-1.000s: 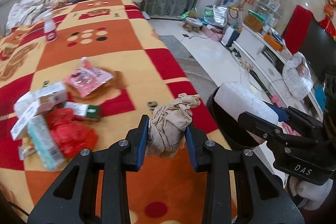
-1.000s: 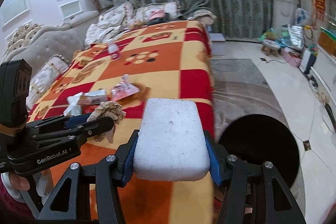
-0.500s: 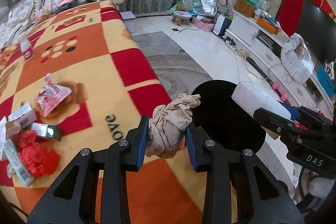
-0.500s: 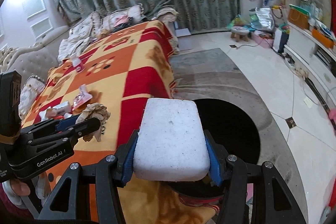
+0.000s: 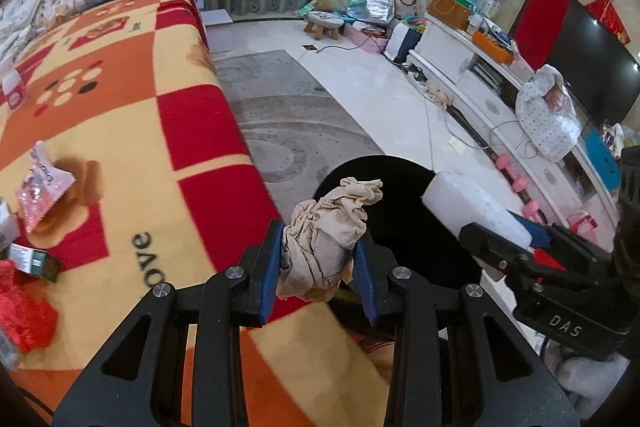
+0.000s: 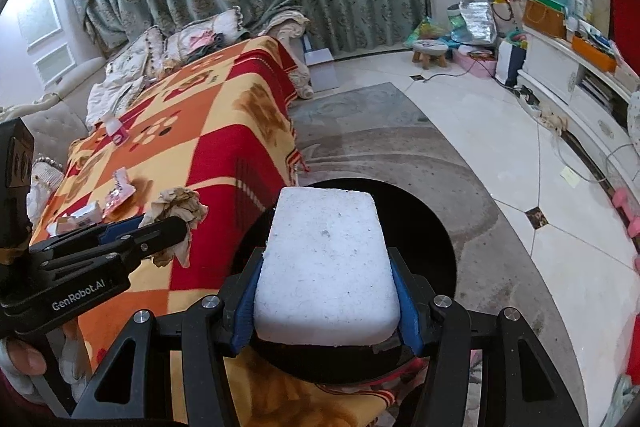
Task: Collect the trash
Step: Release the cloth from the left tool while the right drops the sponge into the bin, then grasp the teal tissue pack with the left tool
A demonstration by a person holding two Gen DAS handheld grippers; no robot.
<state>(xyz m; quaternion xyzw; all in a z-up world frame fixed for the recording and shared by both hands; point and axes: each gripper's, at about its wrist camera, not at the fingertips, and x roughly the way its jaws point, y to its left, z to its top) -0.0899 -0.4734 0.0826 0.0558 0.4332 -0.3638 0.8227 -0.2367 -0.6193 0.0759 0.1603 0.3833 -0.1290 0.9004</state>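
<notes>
We find the left tongs clamped on a crumpled tissue wad, their grip just slackening slightly; the right tongs clasp a white foam block — both over the black bin. Neither is dropped yet. Farther off, wrappers remain on the blanket.

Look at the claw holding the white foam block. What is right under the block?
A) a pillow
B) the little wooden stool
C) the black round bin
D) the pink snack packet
C: in the right wrist view, the white foam block, clamped in the right claw, sits over the open mouth of the black round bin.
</notes>
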